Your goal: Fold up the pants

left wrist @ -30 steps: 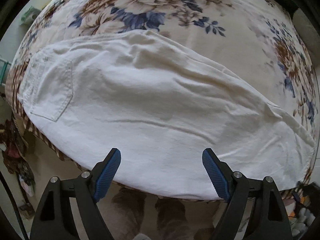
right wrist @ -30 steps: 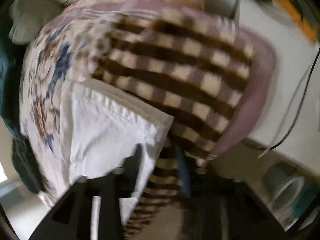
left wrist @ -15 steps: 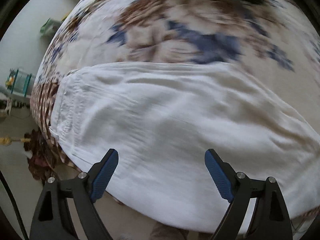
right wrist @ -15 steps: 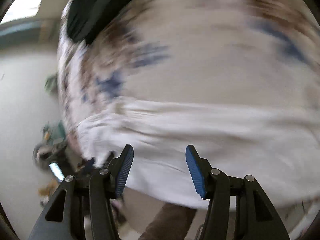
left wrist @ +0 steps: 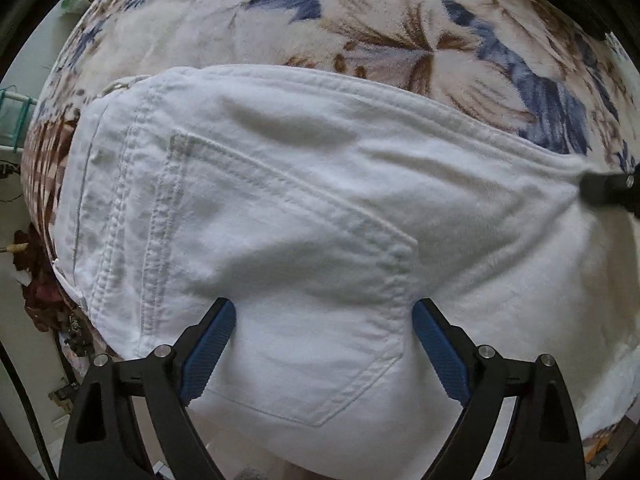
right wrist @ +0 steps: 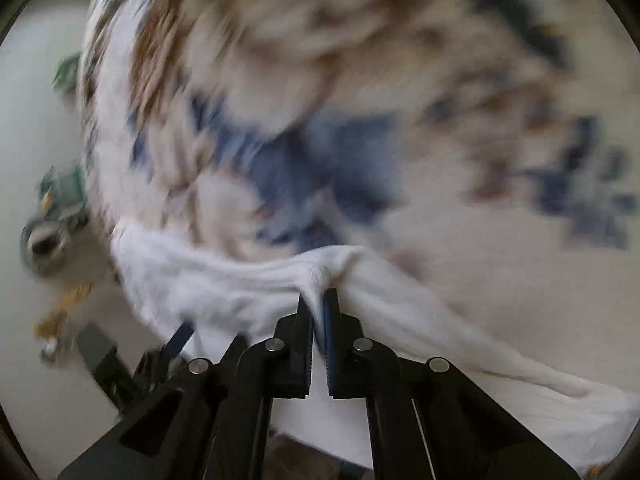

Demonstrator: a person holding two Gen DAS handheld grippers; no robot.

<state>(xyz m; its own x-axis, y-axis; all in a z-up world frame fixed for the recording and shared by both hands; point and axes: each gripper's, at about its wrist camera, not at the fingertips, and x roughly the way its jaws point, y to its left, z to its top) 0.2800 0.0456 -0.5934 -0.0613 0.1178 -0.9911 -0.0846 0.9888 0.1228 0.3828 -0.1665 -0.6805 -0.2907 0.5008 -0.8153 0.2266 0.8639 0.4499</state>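
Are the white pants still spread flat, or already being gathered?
Being gathered: the right gripper is shut on a bunched ridge of the white pants; the left gripper is open over the back pocket.

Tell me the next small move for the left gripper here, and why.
Probably shut the left gripper on the white pants: its jaws stand open astride the back pocket near the waistband, while the right gripper is already shut on a bunched fold of the cloth above the floral blanket.
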